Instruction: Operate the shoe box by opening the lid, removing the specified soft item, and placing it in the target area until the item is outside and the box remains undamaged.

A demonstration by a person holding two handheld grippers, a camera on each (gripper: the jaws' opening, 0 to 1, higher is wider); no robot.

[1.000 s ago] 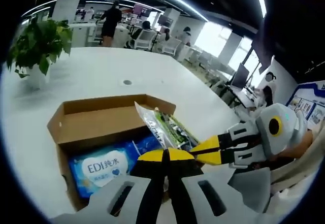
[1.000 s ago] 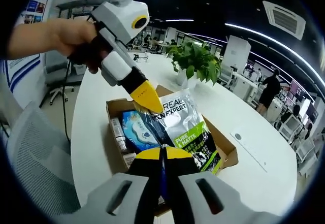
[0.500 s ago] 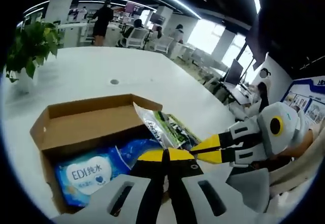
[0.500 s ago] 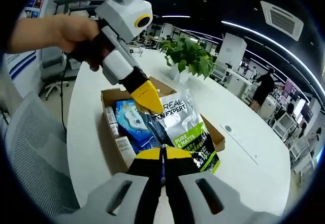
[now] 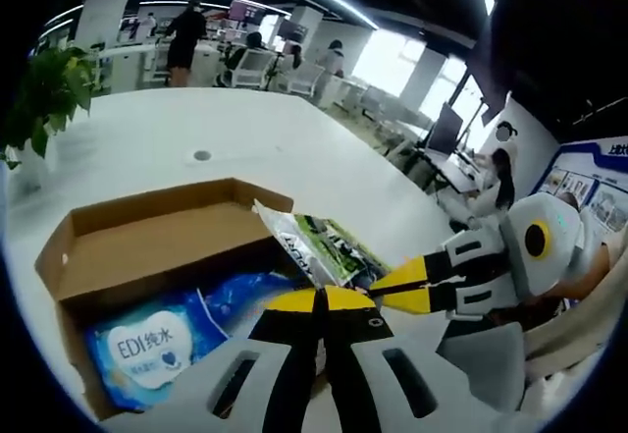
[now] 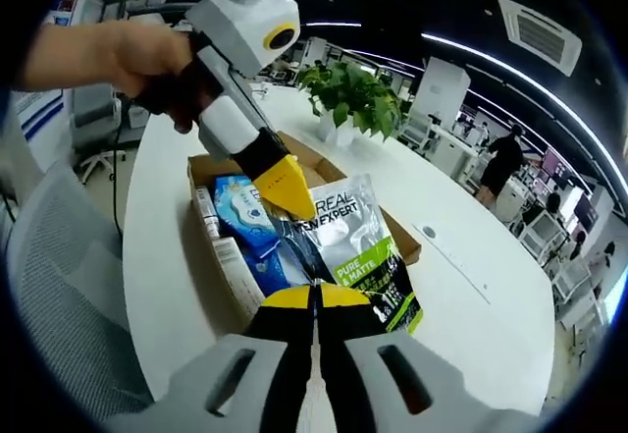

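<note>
The shoe box (image 6: 304, 173) sits open near the curved edge of the white surface (image 6: 461, 286), its lid folded back, so the contents are free to lift out. Both tongs are pinching the same soft item, a silver and green pouch (image 6: 358, 251): the right tongs (image 6: 314, 296) are pressed together on its lower edge and the left tongs (image 6: 289, 192) clamp its upper corner. Two grips at opposite ends probably keep the limp pouch stretched flat, so it clears the cardboard walls without dragging on them. The pouch rides above the box's open top, tilted. A blue wipes pack (image 5: 147, 340) lies inside the box along with smaller items. A potted plant (image 6: 353, 99) stands toward the far edge.
</note>
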